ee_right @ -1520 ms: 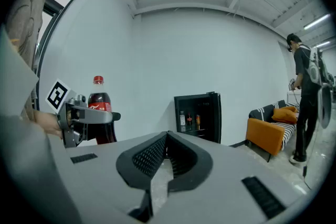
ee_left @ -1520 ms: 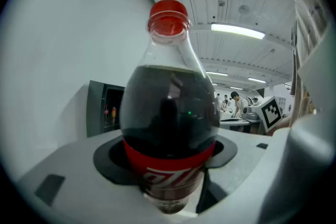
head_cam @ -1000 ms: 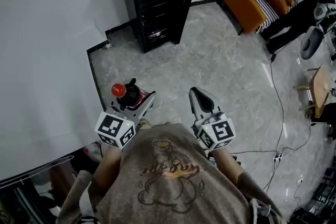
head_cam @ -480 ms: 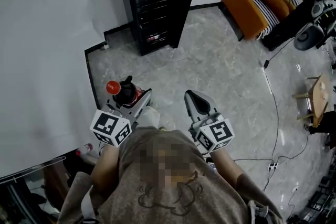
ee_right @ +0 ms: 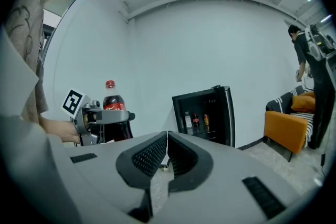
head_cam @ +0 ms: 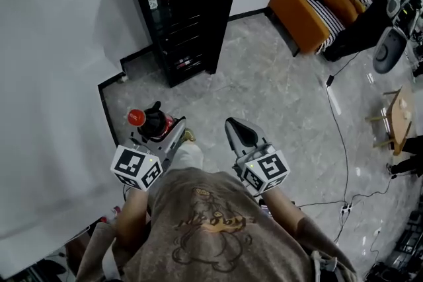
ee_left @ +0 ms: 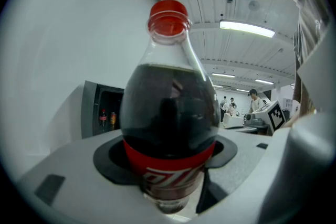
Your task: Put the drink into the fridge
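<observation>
- grey marbled floor (head_cam: 277,102) meets a plain white wall (head_cam: 59,43), and a black skirting strip (head_cam: 110,109) steps round a corner on the left.
- a black drinks fridge (head_cam: 182,10) stands against that wall, ahead of both grippers and well apart from them. its door seems to stand open at its right edge, though the head view is too small to be sure.
- a few small bottles (ee_right: 195,120) sit on an upper shelf inside the fridge.
- the left gripper (head_cam: 160,131) is clamped on a dark cola bottle with a red cap and red label (ee_left: 169,113). the bottle is upright, gripped low on its body at the label, with the cap well above the jaws.
- the right gripper (head_cam: 239,134) is beside the left one, its jaws pressed together with nothing between them.
- a stretch of floor lies between the held bottle and the fridge.
- an orange sofa with a striped cushion (head_cam: 301,10) sits to the right of the fridge, and a person in dark clothes (head_cam: 370,3) leans at it.
- a thin black cable (head_cam: 342,132) trails across the floor on the right, near a small wooden table (head_cam: 400,112).
</observation>
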Motion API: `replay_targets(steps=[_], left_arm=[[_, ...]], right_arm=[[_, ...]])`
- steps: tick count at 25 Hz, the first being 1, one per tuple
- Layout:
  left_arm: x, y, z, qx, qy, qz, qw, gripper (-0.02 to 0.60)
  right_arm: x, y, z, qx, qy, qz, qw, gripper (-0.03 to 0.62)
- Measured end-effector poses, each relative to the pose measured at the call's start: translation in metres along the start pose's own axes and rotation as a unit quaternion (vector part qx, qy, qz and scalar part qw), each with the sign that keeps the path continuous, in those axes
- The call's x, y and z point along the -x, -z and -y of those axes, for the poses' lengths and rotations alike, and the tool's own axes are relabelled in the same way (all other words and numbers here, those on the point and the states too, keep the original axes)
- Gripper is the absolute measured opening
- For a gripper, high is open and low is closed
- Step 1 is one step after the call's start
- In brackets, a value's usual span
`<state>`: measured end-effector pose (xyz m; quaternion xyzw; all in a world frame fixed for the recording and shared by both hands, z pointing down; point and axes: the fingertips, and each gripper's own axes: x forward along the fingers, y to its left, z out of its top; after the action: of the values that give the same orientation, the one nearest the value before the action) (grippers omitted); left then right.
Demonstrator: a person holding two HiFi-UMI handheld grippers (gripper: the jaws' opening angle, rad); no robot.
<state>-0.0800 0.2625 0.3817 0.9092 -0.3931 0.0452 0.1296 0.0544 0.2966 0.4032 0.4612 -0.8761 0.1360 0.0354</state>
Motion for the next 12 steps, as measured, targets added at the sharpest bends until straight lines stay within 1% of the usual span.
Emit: replay_targets(steps=[12], left_arm=[[-0.08, -0.032, -0.066, -0.007, 0.037, -0.02, 0.9991, 0.313]], right_arm=[[-0.092, -0.038, 0.051, -0.011, 0.01, -0.002, 1.0, 0.021]])
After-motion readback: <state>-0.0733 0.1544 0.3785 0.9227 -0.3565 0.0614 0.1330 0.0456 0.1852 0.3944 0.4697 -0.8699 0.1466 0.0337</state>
